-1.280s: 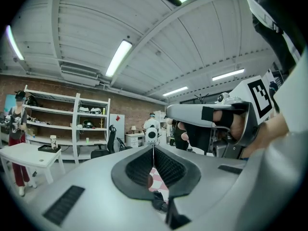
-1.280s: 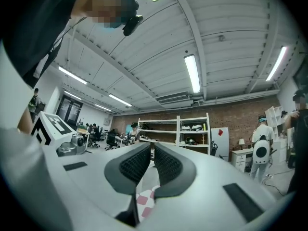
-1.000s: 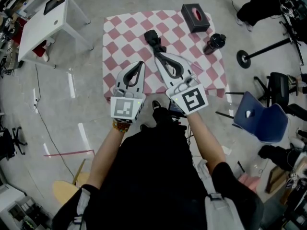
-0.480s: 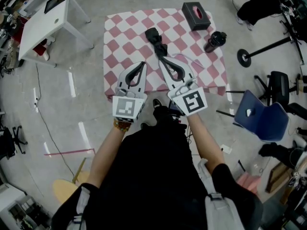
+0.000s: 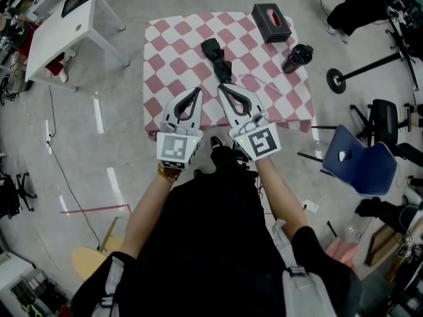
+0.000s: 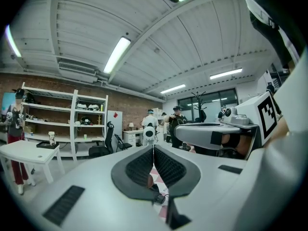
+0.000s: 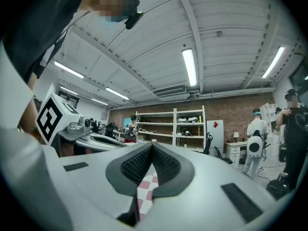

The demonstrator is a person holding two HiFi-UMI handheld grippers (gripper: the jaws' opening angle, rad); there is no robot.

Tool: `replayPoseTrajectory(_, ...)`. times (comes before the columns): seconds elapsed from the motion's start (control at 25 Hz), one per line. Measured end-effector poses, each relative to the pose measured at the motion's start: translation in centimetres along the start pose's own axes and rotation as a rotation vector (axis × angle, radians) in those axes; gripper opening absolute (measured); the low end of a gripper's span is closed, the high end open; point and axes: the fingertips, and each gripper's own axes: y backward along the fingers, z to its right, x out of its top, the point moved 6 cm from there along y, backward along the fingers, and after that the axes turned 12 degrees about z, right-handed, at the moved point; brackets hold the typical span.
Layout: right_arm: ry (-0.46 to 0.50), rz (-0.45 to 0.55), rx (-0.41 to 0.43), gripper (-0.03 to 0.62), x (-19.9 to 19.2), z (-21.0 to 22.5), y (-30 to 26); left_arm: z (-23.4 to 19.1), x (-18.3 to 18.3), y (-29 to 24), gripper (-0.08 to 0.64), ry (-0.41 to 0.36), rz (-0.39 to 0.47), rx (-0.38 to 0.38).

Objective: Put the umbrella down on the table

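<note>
Folded umbrella (image 5: pixel 216 57) lies near the middle of the counter (image 5: pixel 165 51). Your left claw (image 5: pixel 194 90) and right claw (image 5: pixel 222 87) are closed on nothing. Draw them back without nudging it.

**Operator and hand-held grippers: external appearance**

The left gripper (image 5: pixel 195 91) and the right gripper (image 5: pixel 221 87) are of one build: smooth light-grey moulded shells that taper to a point. Each jaw is lined with a black, finely ribbed pad (image 6: pixel 168 166) set in a dark-grey surround, and black rectangular inserts sit on the shell flanks. A white marker cube (image 5: pixel 177 146) printed with black square patterns caps the rear of each unit (a small green light shows at its forward edge). The operator wears a black short-sleeved top (image 5: pixel 198 243), a multicoloured wristband (image 5: pixel 168 172) on the left wrist, and grey straps (image 5: pixel 299 286) at both shoulders.
</note>
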Motion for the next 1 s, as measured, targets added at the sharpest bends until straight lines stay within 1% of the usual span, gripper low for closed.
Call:
replayPoseTrajectory(0.2,0.012,-0.025,-0.003,0.015,-0.38,-0.19,0.17,-0.03,-0.11,0.0,0.015,-0.004,0.002,-0.005)
replayPoseTrajectory(0.4,0.013,-0.03,-0.003,0.015,-0.4,-0.16,-0.12,-0.21,0.01,-0.25,0.015,0.004,0.006,-0.01)
replayPoseTrajectory(0.52,0.01,-0.028,-0.001,0.015,-0.34,-0.09,-0.3,-0.38,-0.27,-0.18,0.015,-0.009,0.01,-0.009)
replayPoseTrajectory(1.0,0.008,-0.039,0.007,0.015,-0.61,0.36,-0.76,-0.85,-0.78,0.03,0.015,-0.005,0.0,0.002)
